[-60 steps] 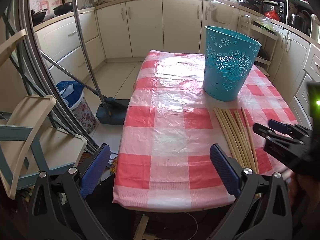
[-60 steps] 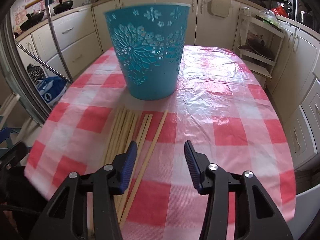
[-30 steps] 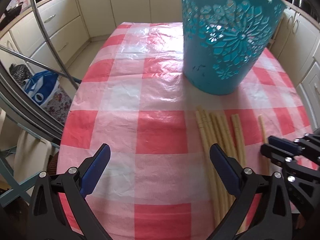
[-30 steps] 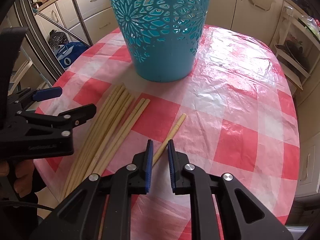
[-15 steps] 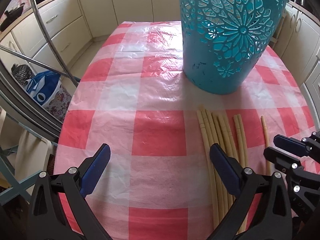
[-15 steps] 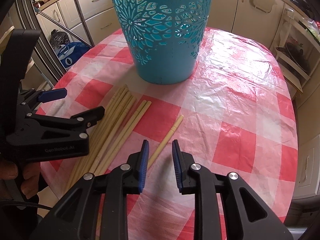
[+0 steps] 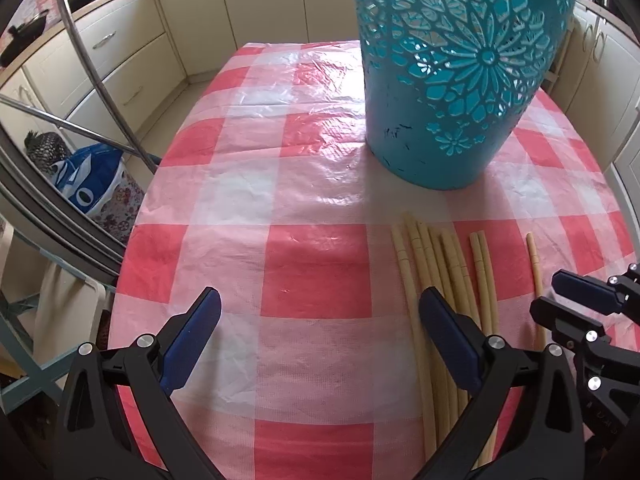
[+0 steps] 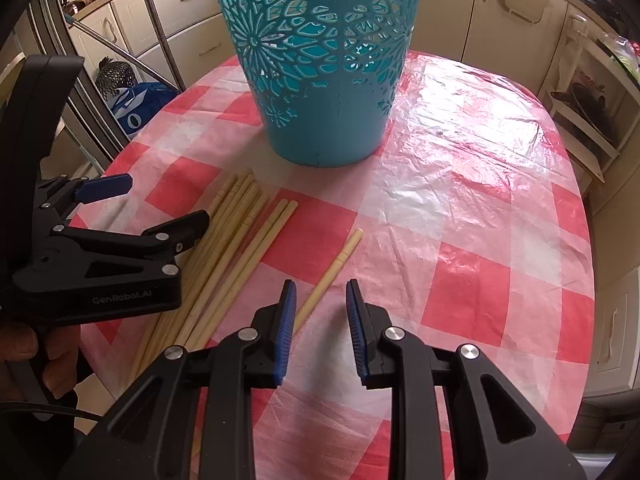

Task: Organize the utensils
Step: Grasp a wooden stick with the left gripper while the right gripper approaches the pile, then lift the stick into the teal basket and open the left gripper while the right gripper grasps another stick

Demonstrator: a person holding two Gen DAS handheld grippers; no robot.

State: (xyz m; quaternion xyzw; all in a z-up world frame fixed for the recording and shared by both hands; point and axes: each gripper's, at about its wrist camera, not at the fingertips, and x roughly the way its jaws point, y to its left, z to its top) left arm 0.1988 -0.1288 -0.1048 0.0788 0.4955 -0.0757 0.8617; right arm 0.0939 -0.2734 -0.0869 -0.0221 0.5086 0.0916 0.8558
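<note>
On checked tablecloth; kitchen cabinets behind

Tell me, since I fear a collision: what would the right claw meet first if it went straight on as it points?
Probably the checked tablecloth, with the lone chopstick just left of its line; depth is unclear.

Bare tablecloth left of chopsticks, basket behind.

Both grippers: left, right. Black frames, blue ribbed pads, silver screws; left marked "GenRobot.AI".
</note>
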